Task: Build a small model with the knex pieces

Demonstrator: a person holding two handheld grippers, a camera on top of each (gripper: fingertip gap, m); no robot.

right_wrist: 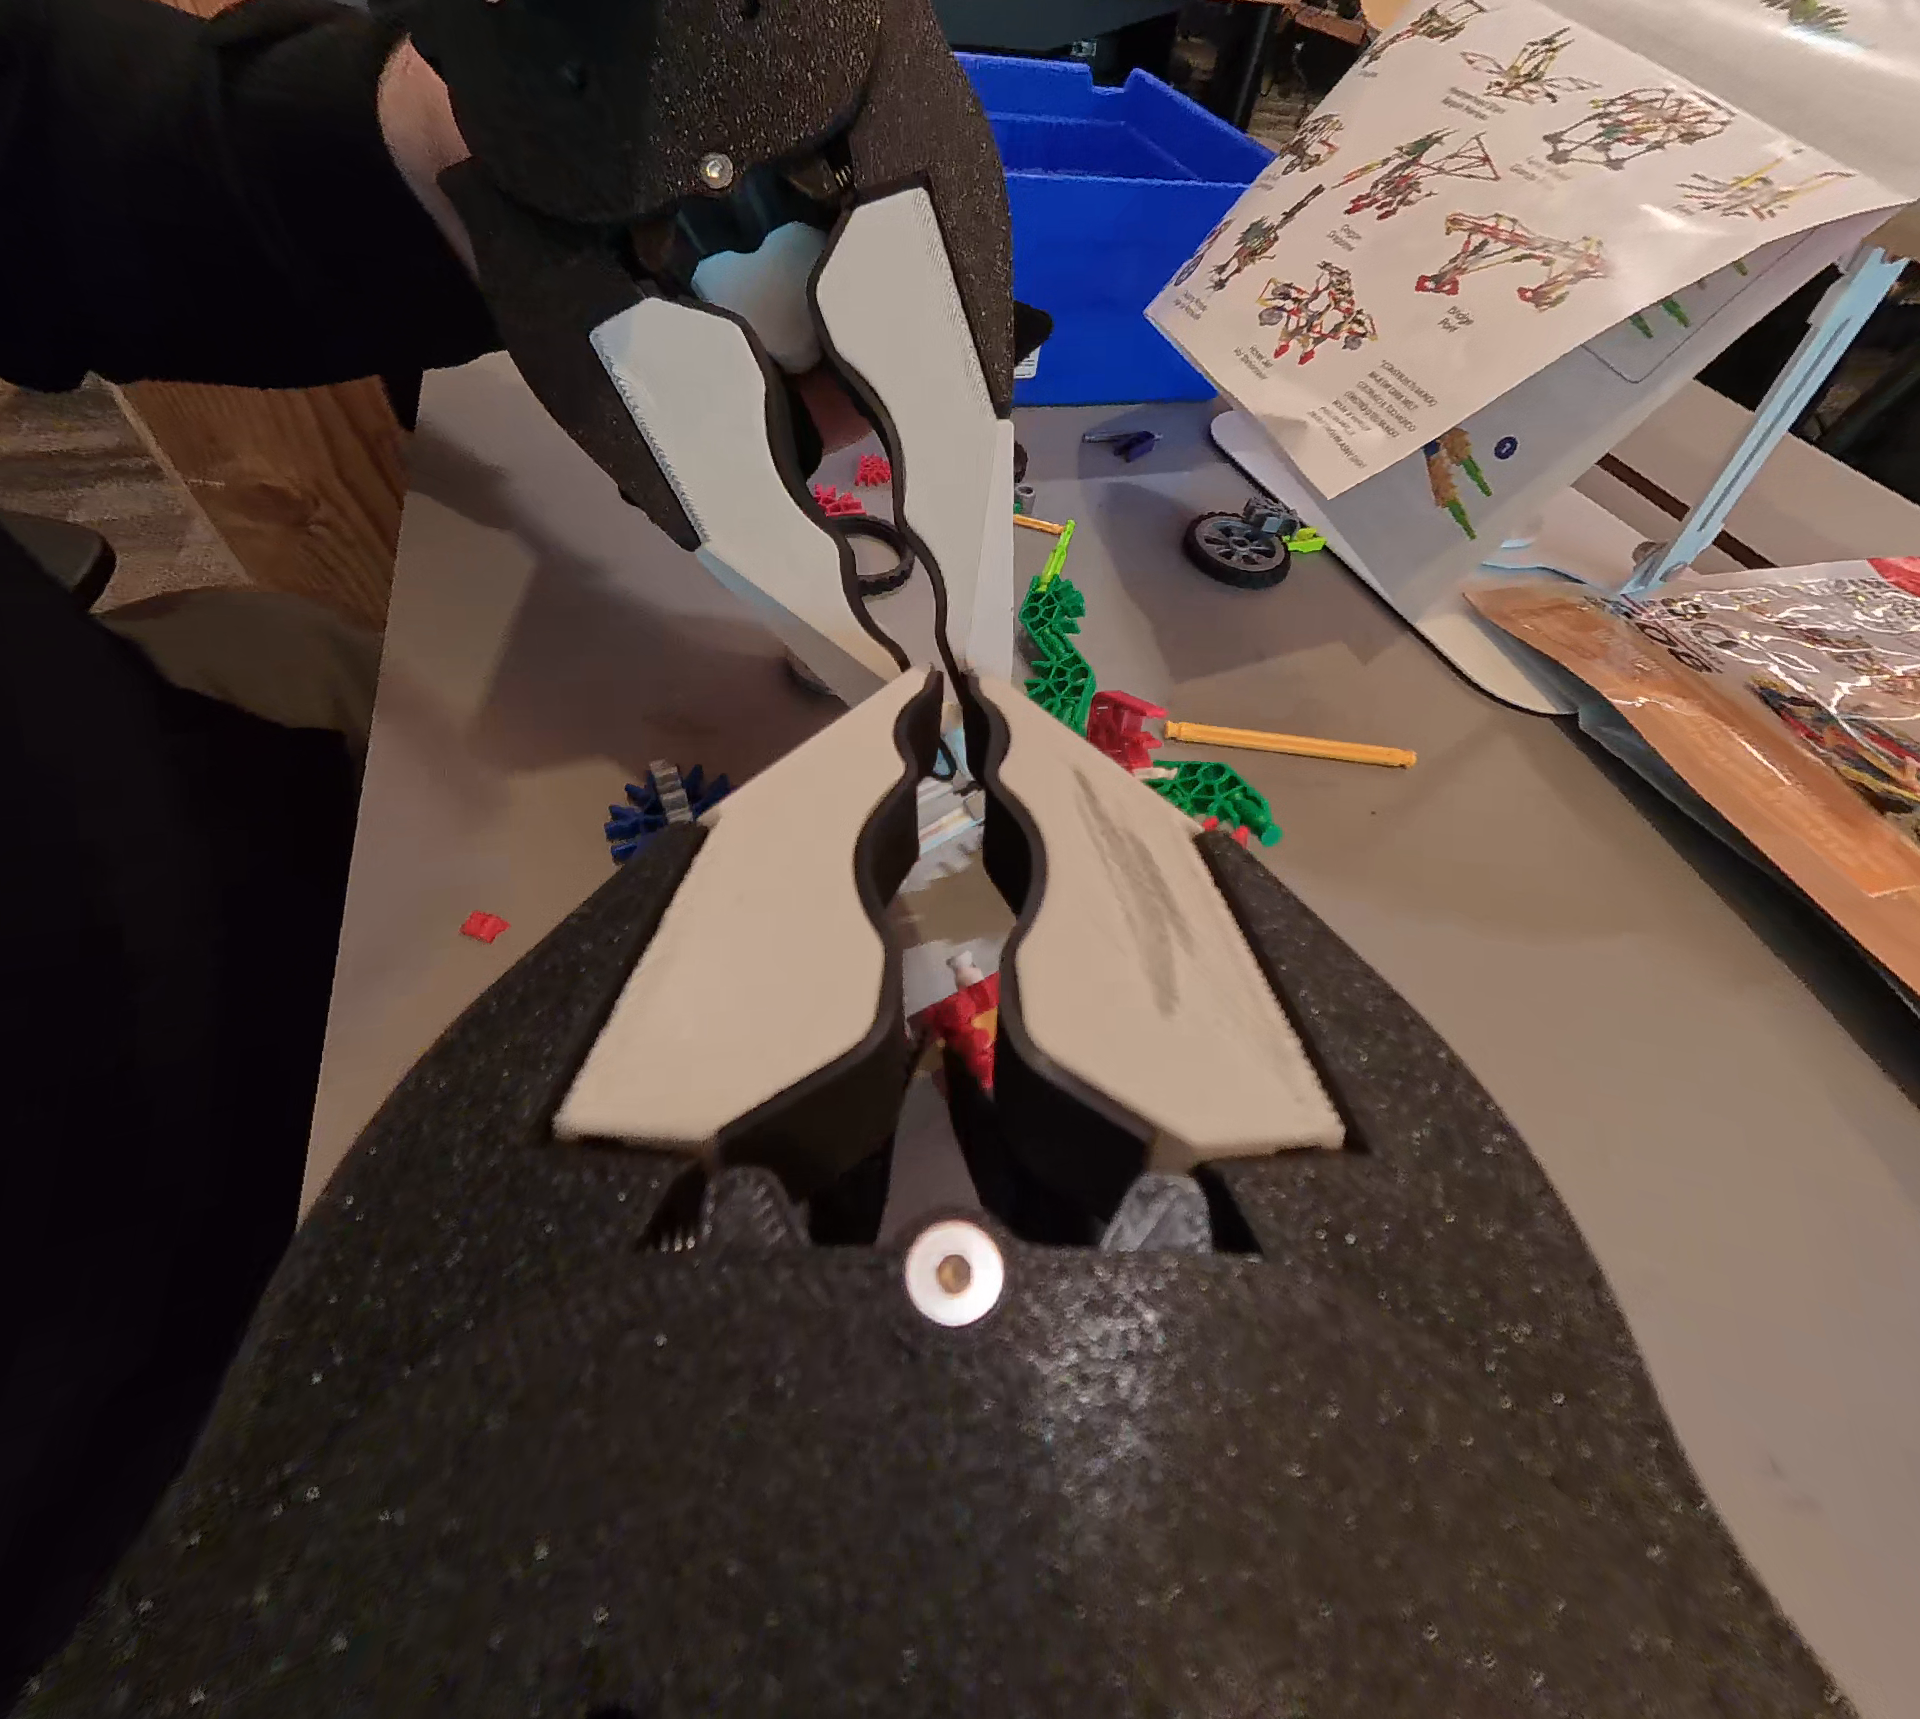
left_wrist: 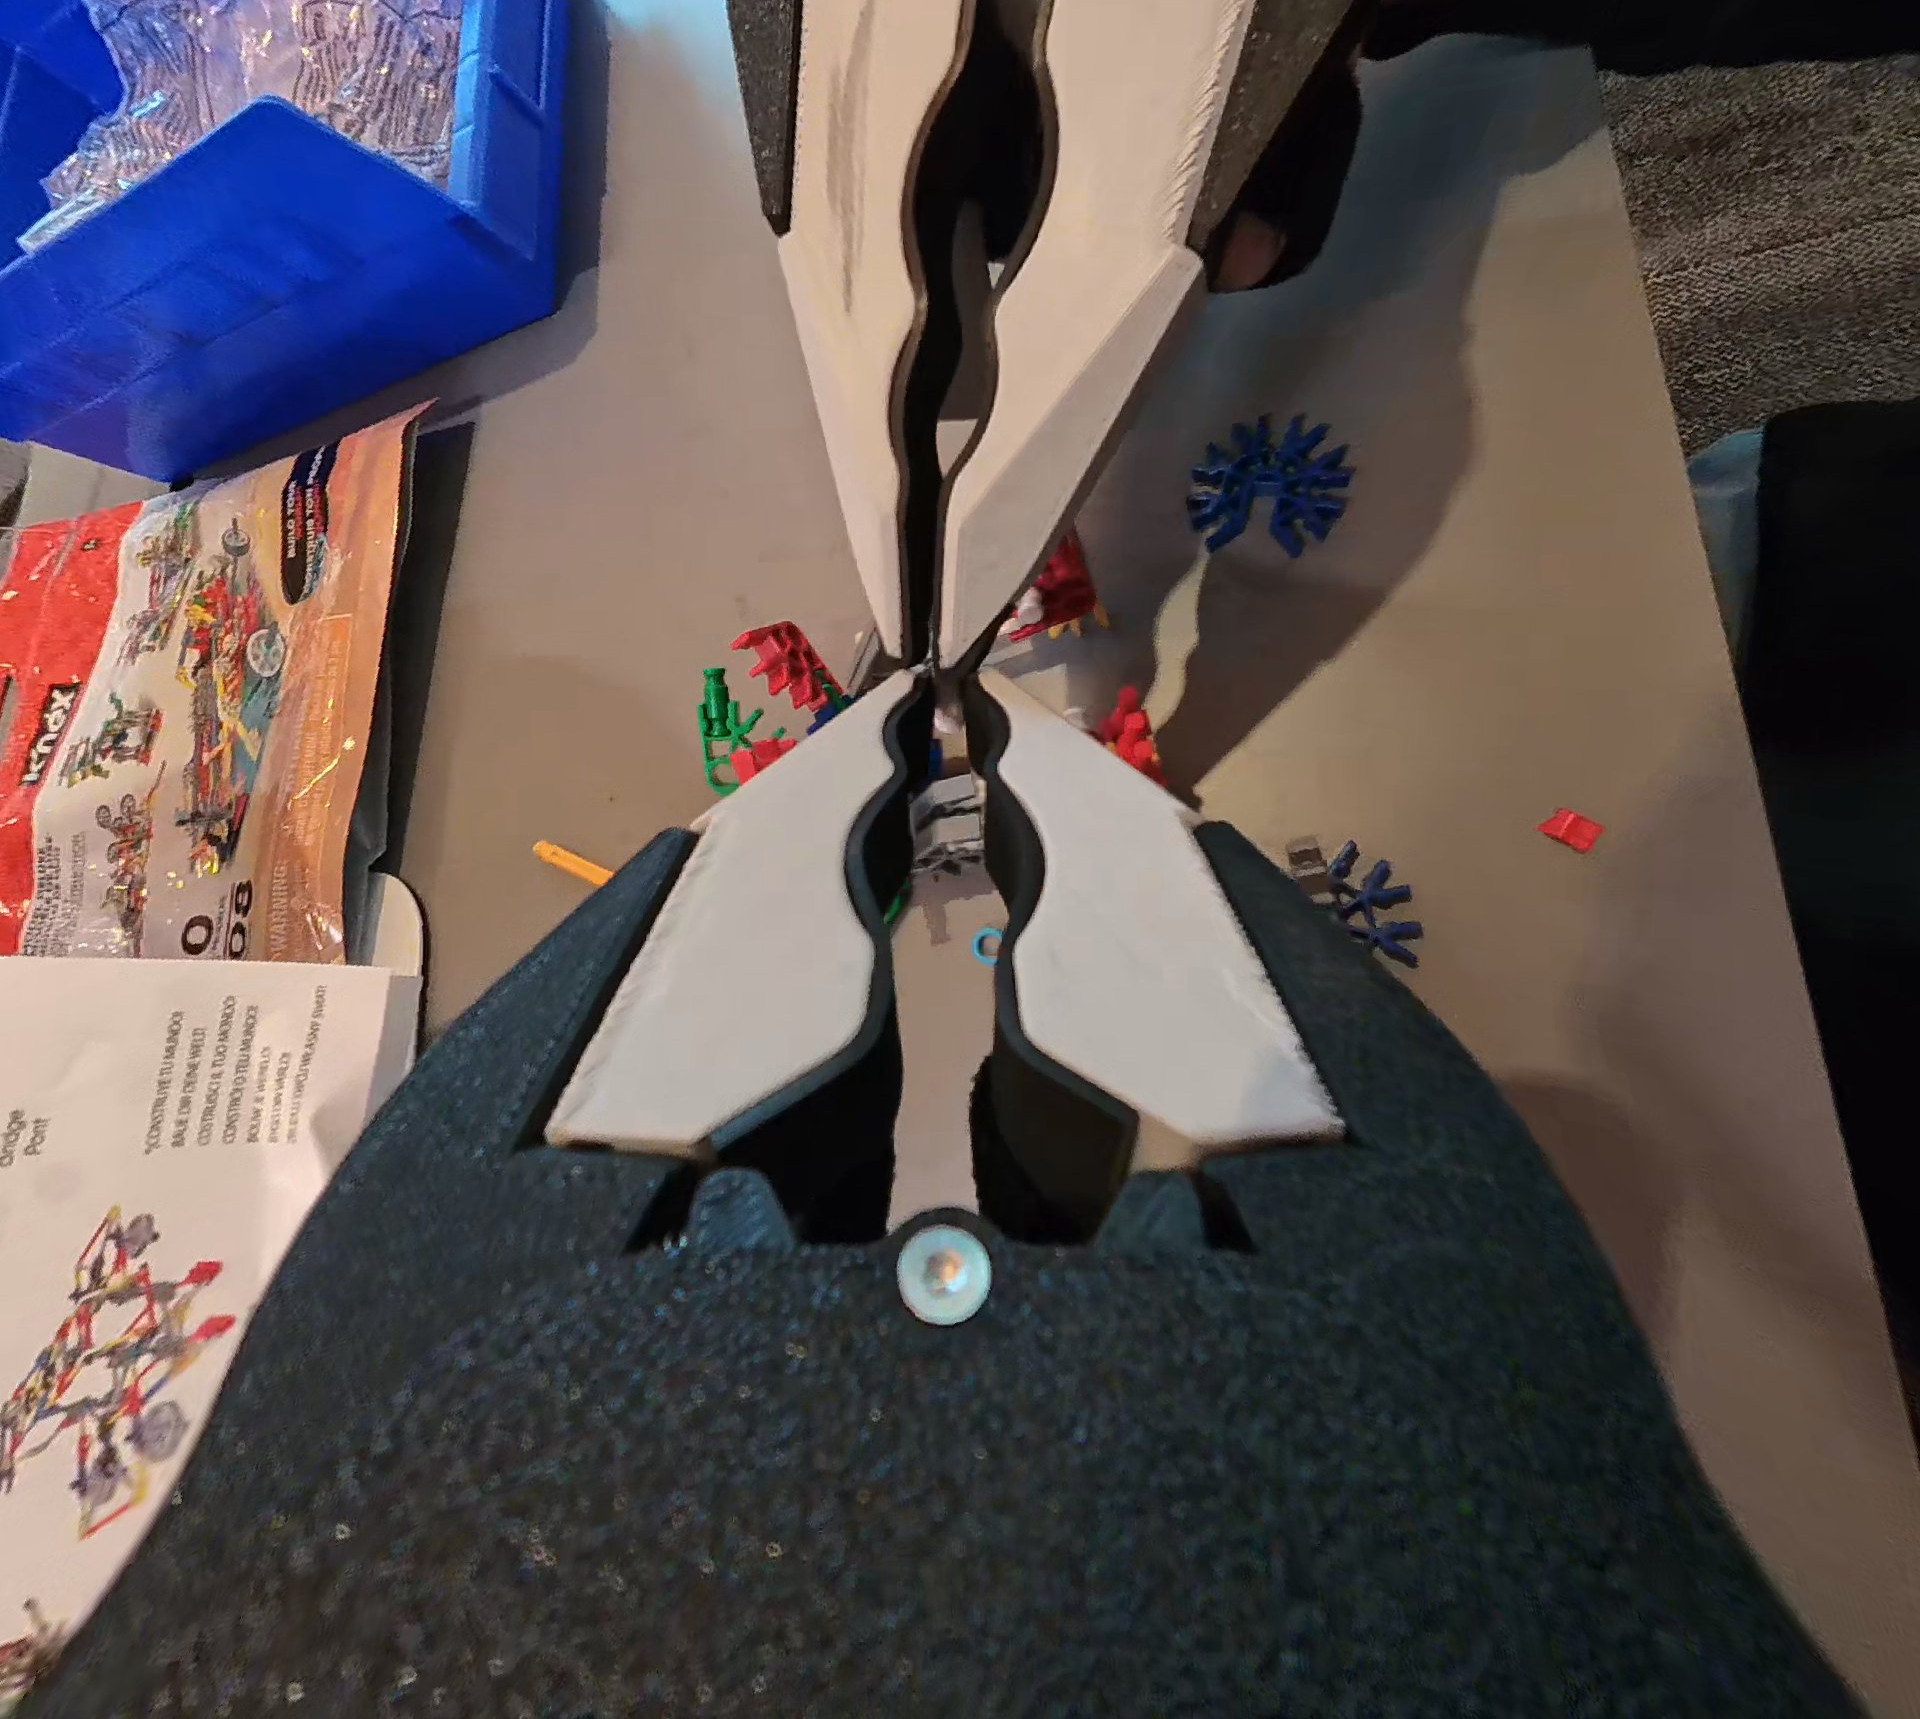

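My left gripper (left_wrist: pixel 945 684) and right gripper (left_wrist: pixel 928 653) meet tip to tip just above a pile of small plastic construction pieces on the grey table (left_wrist: pixel 644 526). The left jaws are almost closed, with a small white piece (left_wrist: pixel 945 717) at their tips. The right gripper (right_wrist: pixel 953 682) is closed to a narrow slit; what it pinches is hidden. In the right wrist view the left gripper (right_wrist: pixel 935 667) comes down from above, held by a hand in a black sleeve. Red (left_wrist: pixel 779 651), green (left_wrist: pixel 722 724) and grey pieces lie under the tips.
A blue bin (left_wrist: pixel 260 267) holding a clear bag stands at the back left, with a parts package (left_wrist: pixel 187 682) and an instruction sheet (left_wrist: pixel 156 1202) beside it. Blue connectors (left_wrist: pixel 1273 485), a red chip (left_wrist: pixel 1569 830), a yellow rod (right_wrist: pixel 1288 742), a wheel (right_wrist: pixel 1236 549) and green connectors (right_wrist: pixel 1060 641) lie around. Only a small space, under 4 cm, lies between the two pairs of fingers.
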